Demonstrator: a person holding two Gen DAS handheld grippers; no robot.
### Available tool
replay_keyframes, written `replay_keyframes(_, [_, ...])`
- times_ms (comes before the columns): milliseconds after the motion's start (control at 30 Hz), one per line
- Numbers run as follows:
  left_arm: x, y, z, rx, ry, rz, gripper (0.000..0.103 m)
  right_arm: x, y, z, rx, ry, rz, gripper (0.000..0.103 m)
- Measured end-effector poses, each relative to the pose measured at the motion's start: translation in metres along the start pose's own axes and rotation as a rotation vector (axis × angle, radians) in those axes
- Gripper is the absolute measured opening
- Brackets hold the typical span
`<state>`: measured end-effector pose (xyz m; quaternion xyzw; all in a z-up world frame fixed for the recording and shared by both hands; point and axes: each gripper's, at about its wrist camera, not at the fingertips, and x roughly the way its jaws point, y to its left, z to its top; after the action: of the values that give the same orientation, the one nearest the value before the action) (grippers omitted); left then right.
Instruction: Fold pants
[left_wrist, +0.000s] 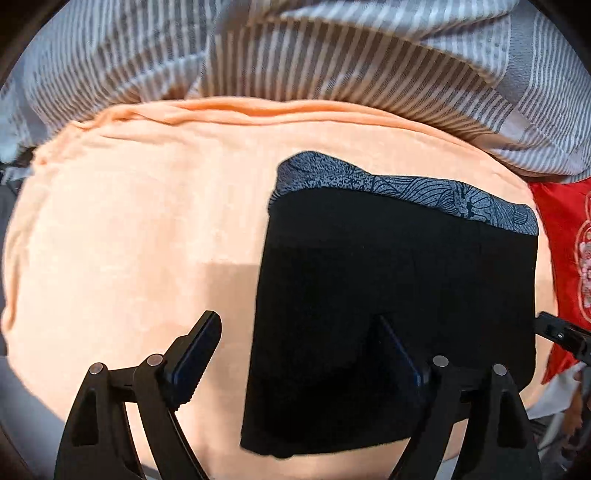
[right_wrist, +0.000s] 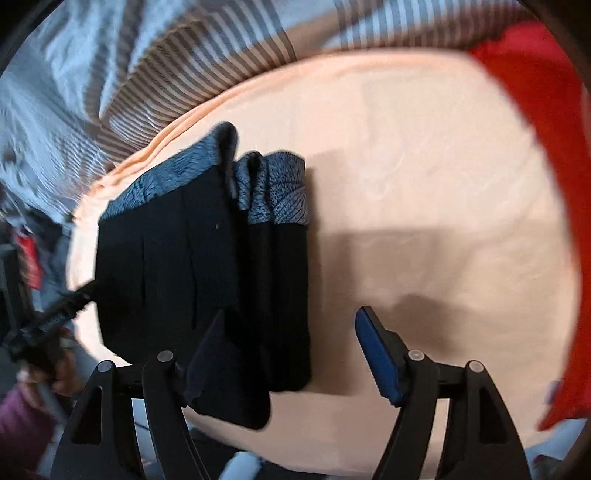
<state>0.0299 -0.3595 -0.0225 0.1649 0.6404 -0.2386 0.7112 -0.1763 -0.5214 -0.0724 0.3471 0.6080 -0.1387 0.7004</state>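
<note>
The black pants (left_wrist: 399, 302) with a grey patterned waistband (left_wrist: 406, 188) lie folded in a compact rectangle on a peach cloth (left_wrist: 129, 240). My left gripper (left_wrist: 299, 332) is open and empty, hovering over the pants' near left edge. In the right wrist view the pants (right_wrist: 207, 273) lie left of centre, with folded layers at their right side. My right gripper (right_wrist: 291, 328) is open and empty above the pants' near right corner. The tip of the right gripper shows at the far right of the left wrist view (left_wrist: 561, 336), and the left gripper at the left of the right wrist view (right_wrist: 55, 314).
A grey and white striped blanket (left_wrist: 332, 55) is bunched behind the peach cloth. A red cushion (left_wrist: 565, 240) lies to the right, also in the right wrist view (right_wrist: 535, 110). Peach cloth stretches left of the pants and right of them (right_wrist: 424, 166).
</note>
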Motion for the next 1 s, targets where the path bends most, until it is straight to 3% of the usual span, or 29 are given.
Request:
replay_keyframes(67, [-0.007, -0.008, -0.004, 0.013, -0.002, 0.018, 0.103, -0.011, 0.012, -0.006, -0.019, -0.026, -0.051, 0.077])
replay_keyframes(300, [-0.017, -0.018, -0.022, 0.098, 0.046, 0.018, 0.103, -0.033, 0.044, -0.035, -0.003, -0.099, -0.121, 0.083])
replay_keyframes(567, [-0.040, -0.034, -0.047, 0.148, -0.016, 0.057, 0.103, -0.040, 0.075, -0.056, 0.012, -0.153, -0.169, 0.096])
replay_keyframes(600, [-0.041, -0.035, -0.047, 0.147, -0.018, 0.059, 0.103, -0.038, 0.077, -0.057, 0.015, -0.153, -0.184, 0.103])
replay_keyframes(1000, [-0.046, -0.043, -0.058, 0.154, 0.005, 0.085, 0.103, -0.034, 0.094, -0.076, 0.023, -0.145, -0.221, 0.103])
